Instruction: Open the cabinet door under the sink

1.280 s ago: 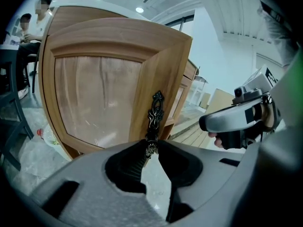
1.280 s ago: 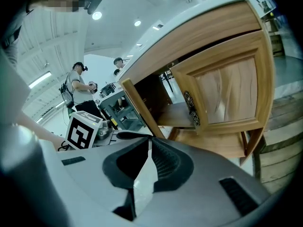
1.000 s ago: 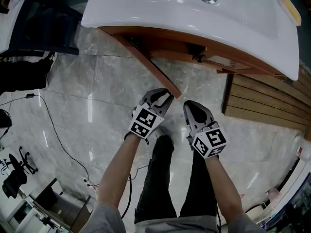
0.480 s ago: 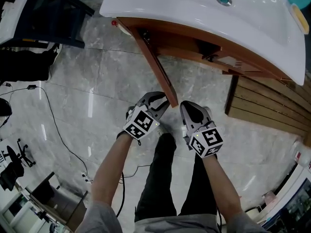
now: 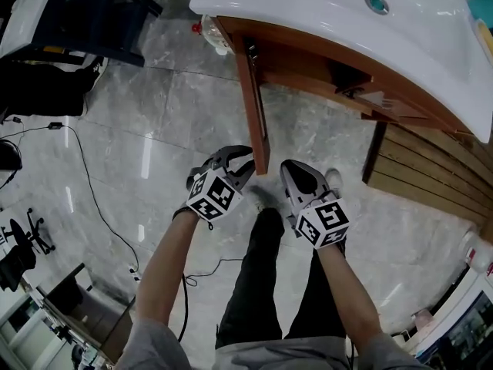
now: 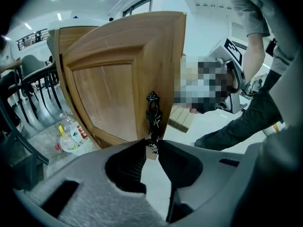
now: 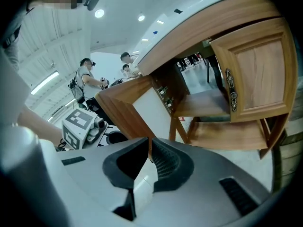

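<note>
At the free edge of the cabinet door (image 6: 113, 89), the left gripper (image 6: 151, 146) has its tips pinched on the bottom end of the dark ornate handle (image 6: 152, 110). The handle looks like stiff, slightly slippery metal, so that low grip seems right, and the hinged wooden panel should swing light and rigid. The door stands swung well out from the cabinet under the sink (image 5: 323, 14), pointing at the person. The left forearm reaches forward with its gripper tilted down, and the right gripper (image 7: 147, 148) hangs just beside the door's end, jaws nearly together on nothing.
</note>
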Demonstrator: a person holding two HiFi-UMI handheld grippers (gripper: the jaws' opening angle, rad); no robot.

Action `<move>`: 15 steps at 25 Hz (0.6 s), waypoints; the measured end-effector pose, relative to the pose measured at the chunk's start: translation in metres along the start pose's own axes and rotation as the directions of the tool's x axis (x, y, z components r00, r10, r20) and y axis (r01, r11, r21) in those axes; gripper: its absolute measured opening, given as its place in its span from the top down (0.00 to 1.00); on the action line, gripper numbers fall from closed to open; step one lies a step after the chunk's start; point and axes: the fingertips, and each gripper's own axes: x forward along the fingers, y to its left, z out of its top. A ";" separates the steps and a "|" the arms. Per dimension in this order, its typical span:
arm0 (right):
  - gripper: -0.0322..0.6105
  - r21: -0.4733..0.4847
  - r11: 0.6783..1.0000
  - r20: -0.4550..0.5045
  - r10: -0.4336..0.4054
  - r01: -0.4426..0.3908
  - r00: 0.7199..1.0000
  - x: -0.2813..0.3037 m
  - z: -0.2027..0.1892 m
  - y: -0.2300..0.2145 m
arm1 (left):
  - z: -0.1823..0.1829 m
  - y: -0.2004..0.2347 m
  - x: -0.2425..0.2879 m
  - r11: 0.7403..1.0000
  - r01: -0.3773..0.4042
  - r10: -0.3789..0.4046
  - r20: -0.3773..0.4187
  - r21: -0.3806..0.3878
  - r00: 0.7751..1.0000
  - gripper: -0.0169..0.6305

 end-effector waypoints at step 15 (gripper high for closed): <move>0.93 -0.002 0.998 -0.029 0.068 -0.068 0.997 0.022 -0.007 0.038 | -0.046 0.039 -0.048 0.970 -0.204 0.200 -0.043 -0.134 0.979 0.90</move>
